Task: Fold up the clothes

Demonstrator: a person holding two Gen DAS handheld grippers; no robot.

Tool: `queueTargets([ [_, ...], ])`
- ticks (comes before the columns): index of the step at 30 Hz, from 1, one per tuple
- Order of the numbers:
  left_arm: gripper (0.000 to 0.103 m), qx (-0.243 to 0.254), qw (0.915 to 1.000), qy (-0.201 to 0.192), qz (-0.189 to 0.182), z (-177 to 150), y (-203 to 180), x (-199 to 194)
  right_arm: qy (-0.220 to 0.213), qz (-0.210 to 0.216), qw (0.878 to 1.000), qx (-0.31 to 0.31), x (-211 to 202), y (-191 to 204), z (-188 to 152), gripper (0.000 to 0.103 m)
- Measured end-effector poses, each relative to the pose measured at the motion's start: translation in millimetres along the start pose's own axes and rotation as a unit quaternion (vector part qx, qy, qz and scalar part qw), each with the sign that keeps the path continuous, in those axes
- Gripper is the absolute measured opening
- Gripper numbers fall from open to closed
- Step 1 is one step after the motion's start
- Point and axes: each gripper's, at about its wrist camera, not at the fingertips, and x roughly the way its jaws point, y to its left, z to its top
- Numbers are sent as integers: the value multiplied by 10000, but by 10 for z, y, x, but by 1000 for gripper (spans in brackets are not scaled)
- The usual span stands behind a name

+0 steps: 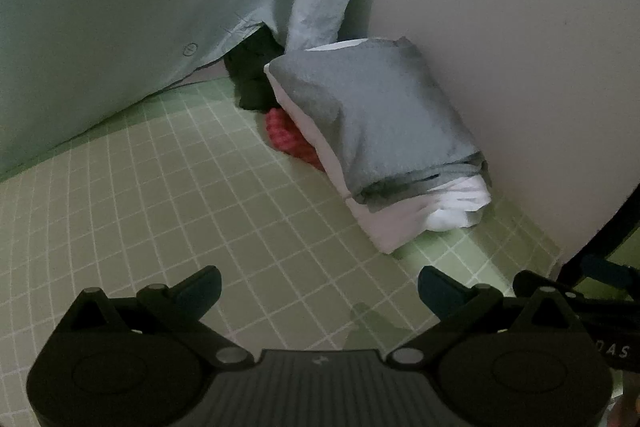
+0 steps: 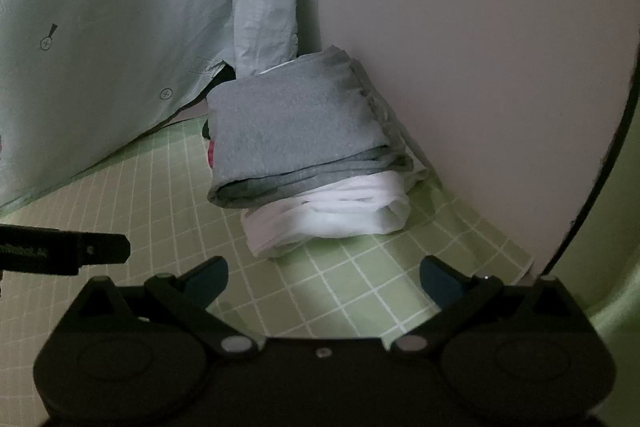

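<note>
One red cloth [image 1: 288, 135] plain from left wrist, barely visible from right.

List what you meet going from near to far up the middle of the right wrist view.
Right claw, open and empty → green checked cloth → folded white garment → folded grey garment lying on top of it → hanging pale carrot-print fabric.

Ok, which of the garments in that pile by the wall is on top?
The grey folded garment. It lies over the white one, while the red and black pieces only peek out behind the stack.
</note>
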Motion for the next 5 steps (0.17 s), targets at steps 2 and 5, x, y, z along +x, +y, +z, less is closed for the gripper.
queueTargets([
  [2, 103, 8, 10000, 2, -4, -3, -4, -10, -3, -2, 10000, -5, 7, -1, 3, 103],
  [5, 103, 27, 10000, 2, -12, 6, -6, -13, -10, 1, 10000, -6, 10, 5, 6, 103],
])
